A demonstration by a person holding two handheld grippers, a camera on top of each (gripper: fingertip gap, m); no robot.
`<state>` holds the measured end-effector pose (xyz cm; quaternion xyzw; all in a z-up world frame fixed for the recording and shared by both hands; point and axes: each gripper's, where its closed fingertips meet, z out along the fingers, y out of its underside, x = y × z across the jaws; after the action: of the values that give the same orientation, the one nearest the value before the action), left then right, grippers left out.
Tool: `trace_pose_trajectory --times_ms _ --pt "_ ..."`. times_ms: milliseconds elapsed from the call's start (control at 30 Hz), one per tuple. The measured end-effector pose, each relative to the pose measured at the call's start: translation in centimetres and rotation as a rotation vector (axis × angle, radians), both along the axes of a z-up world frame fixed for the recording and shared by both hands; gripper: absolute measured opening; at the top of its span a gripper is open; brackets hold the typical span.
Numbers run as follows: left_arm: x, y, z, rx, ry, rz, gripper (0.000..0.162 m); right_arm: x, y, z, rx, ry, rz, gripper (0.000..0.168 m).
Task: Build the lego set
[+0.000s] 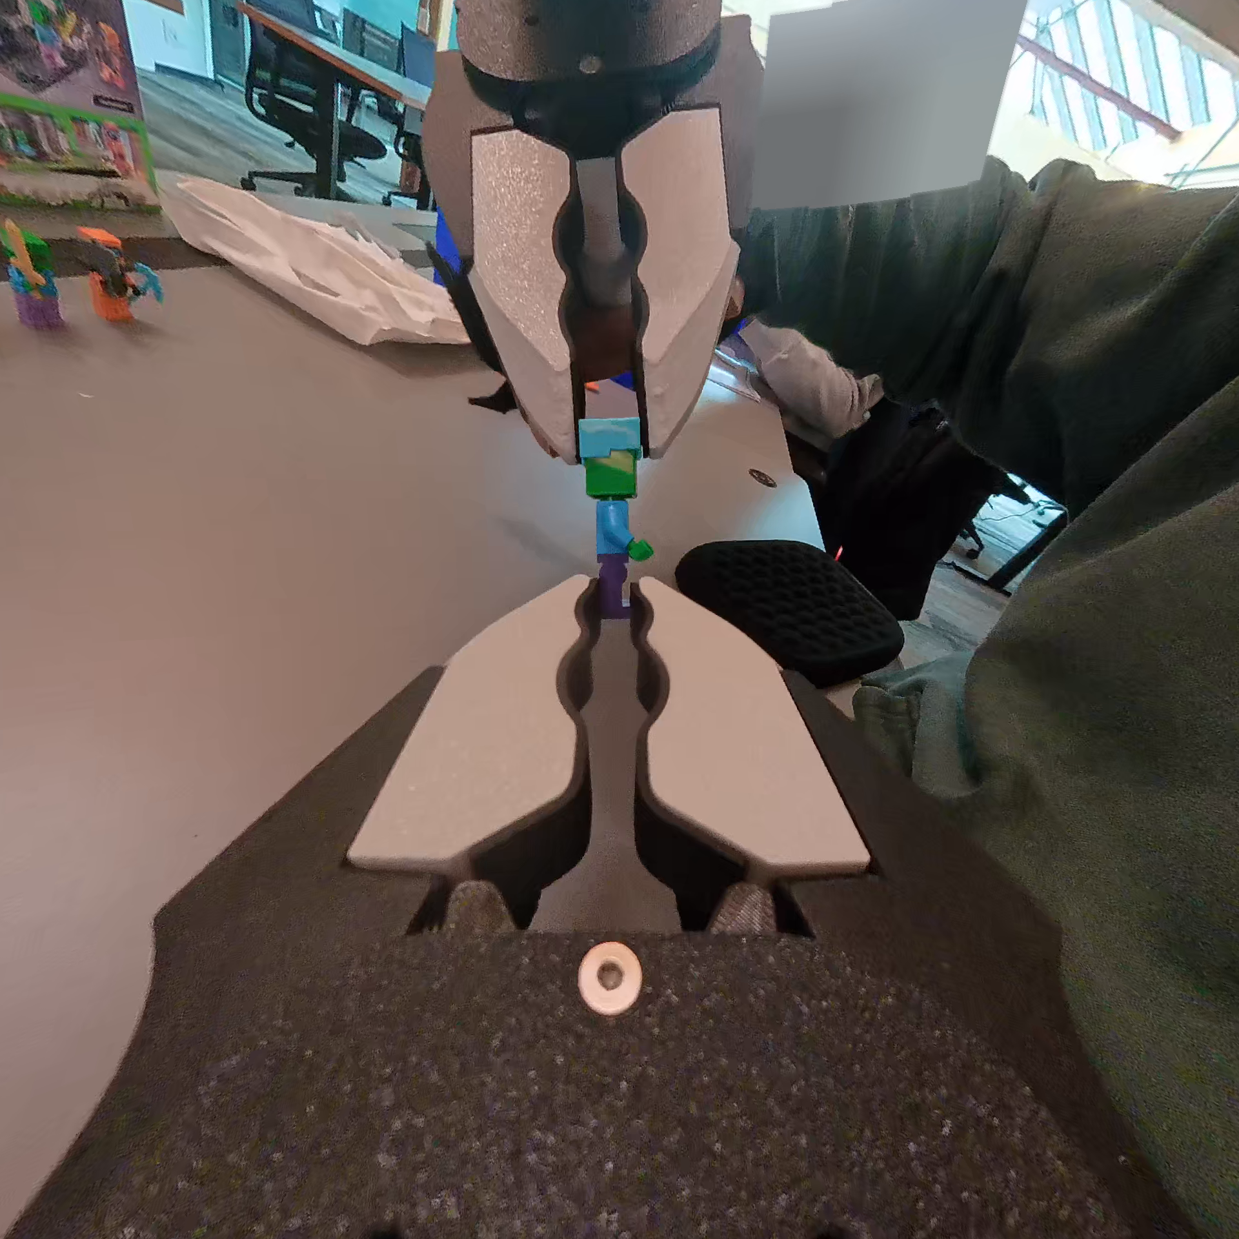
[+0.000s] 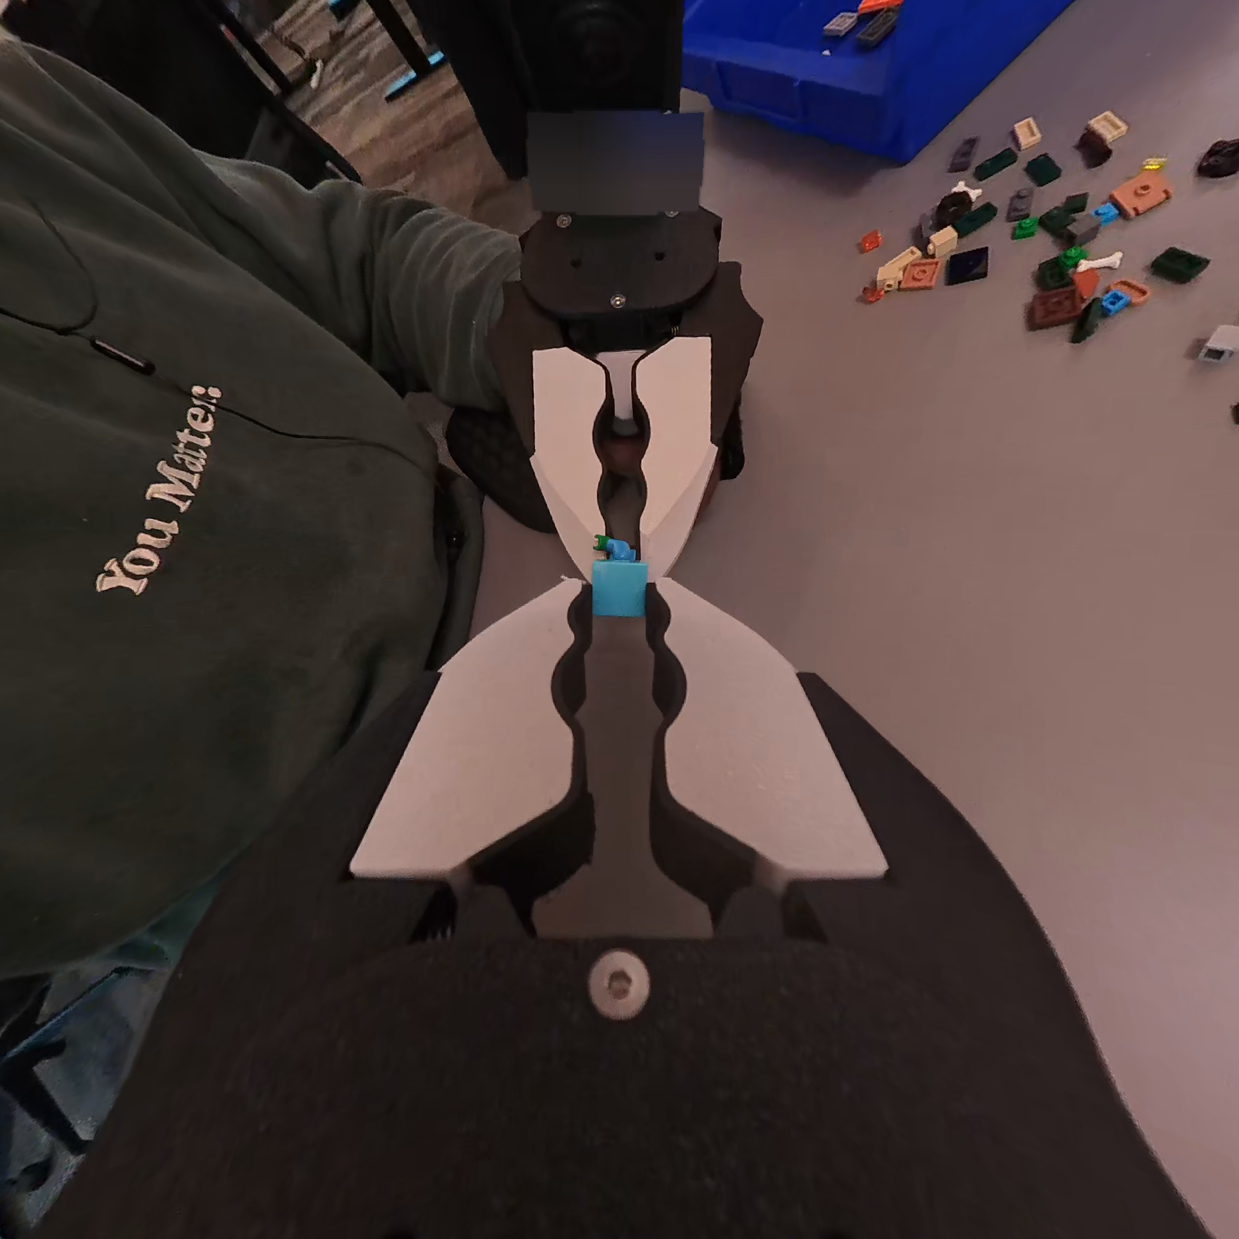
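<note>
Left gripper (image 1: 611, 593) clamps minifigure (image 1: 617, 529) legs at 6 o'clock, bracing it while right gripper (image 2: 620, 597) pinches helmet (image 2: 620, 588) at 12 o'clock.

The minifigure (image 1: 614, 536) has its purple feet hidden between the left tool's (image 1: 613, 590) fingertips. The blue bin (image 2: 838, 74) and the printed box (image 1: 67, 107) are cut off by picture edges. The loose bricks (image 2: 1046, 248) on the tabletop (image 2: 938, 536) are too small to identify individually.

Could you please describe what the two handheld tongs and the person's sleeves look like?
Both tongs, left and right, share a design: pale grey, flat fingers with wavy inner edges, on speckled black bodies with a silver screw. No cables are visible. The sleeves are dark green sweatshirt fabric.
</note>
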<state>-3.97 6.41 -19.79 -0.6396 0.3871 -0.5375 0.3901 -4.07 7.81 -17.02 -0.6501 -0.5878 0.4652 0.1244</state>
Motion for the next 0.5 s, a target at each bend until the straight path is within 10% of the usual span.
trace_pose_trajectory --times_ms 500 --pt "0.06 -0.38 0.53 0.051 -0.012 0.003 0.007 -0.05 -0.41 0.14 0.020 -0.038 0.034 0.015"
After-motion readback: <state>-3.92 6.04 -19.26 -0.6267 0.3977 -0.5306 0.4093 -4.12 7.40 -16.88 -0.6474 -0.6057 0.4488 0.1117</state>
